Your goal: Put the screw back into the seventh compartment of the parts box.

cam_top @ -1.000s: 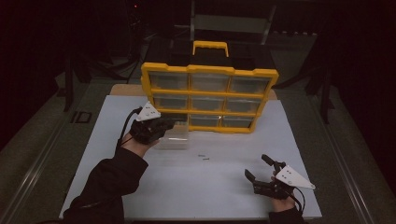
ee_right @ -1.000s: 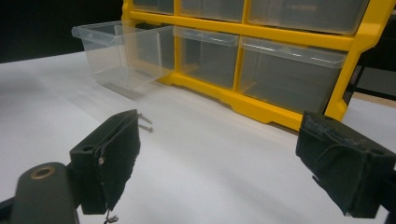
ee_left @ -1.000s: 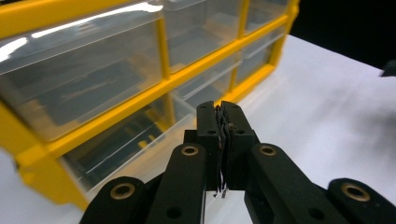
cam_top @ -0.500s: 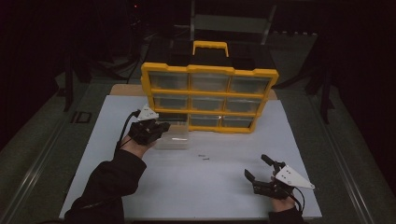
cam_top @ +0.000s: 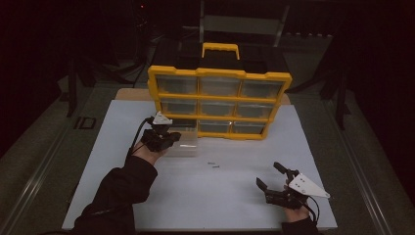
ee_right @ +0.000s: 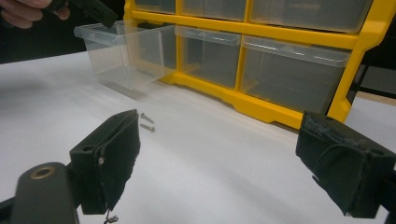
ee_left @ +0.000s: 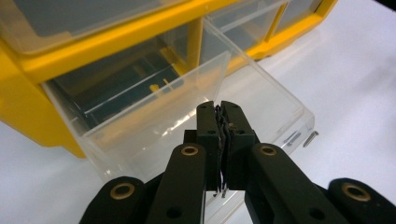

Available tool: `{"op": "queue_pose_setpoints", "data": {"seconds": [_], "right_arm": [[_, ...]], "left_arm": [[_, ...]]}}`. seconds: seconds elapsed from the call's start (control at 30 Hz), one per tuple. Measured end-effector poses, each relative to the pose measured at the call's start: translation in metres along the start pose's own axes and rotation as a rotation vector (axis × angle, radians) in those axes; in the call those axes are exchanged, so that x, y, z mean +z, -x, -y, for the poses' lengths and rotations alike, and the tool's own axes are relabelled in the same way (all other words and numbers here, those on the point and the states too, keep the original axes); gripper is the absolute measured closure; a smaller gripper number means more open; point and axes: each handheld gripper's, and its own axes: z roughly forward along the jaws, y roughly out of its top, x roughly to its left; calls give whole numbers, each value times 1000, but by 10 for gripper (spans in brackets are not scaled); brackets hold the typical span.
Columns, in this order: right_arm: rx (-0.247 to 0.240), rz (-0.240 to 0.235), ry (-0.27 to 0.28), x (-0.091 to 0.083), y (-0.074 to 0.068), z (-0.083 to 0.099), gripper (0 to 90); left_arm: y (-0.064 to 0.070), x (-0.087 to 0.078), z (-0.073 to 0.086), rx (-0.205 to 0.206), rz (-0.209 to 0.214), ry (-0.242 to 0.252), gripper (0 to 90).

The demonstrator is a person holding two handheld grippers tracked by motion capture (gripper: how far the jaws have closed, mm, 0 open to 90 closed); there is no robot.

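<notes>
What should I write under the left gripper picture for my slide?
Left gripper, jaws shut, above a clear drawer pulled out of the yellow organizer, two small screws lying on the white table.

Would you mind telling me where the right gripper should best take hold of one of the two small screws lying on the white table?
Probably across the shank of a screw, coming straight down. Both lie flat on the white table, apart from the pulled-out clear drawer, so only a top pinch gets fingers on either side. The right gripper is already open; turn it so its fingers straddle the screw crosswise.
</notes>
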Motion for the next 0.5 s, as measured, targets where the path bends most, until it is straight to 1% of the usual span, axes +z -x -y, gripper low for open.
{"op": "queue_pose_setpoints", "data": {"seconds": [0.2,0.43,0.5], "right_arm": [[0,-1,0,0,0,0,134],[-1,-1,-2,0,0,0,135],[-1,-1,-2,0,0,0,134]], "left_arm": [[-1,6,-1,-2,1,-57,864],[-2,11,-3,-14,-9,-98,860],[-1,13,-4,-18,-3,-111,860]]}}
